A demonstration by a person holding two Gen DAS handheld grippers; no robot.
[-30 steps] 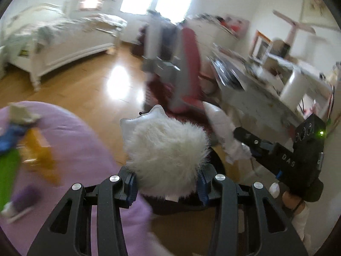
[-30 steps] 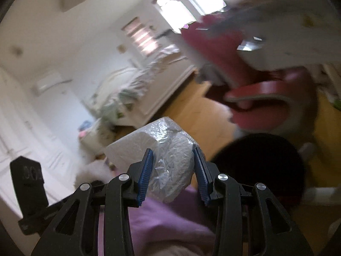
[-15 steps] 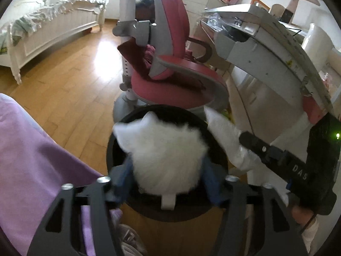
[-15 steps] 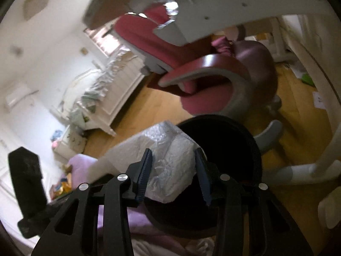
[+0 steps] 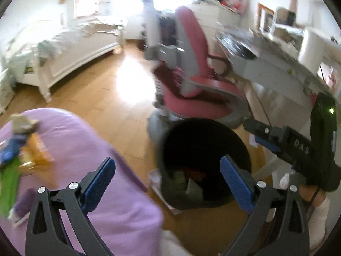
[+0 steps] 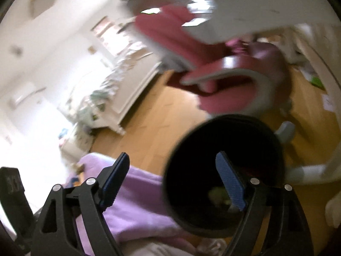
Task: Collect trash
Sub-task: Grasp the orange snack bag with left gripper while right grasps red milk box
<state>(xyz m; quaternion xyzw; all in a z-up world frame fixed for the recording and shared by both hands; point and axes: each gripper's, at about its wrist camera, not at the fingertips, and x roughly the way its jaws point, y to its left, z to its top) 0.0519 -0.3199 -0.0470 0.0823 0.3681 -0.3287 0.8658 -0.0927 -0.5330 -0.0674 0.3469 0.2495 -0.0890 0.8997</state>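
Both claws wide, jaws just been opening, nothing btwn them. Black trash bin (image 5: 204, 160) stands upright on the floor, mouth up, just ahead of and below left gripper (image 5: 168, 177) and right gripper (image 6: 173, 177). Scraps inside, prob. paper; too blurry to tell.

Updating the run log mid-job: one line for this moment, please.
left gripper: open, empty, just opened | right gripper: open, empty, just opened | black bin: below both, trash inside

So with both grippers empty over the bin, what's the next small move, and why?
Probably swing the left gripper toward the purple cushion, where colourful wrappers lie. Both grippers' jaws have just been opening and nothing is between them; the right gripper is empty too, and the bin already holds scraps.
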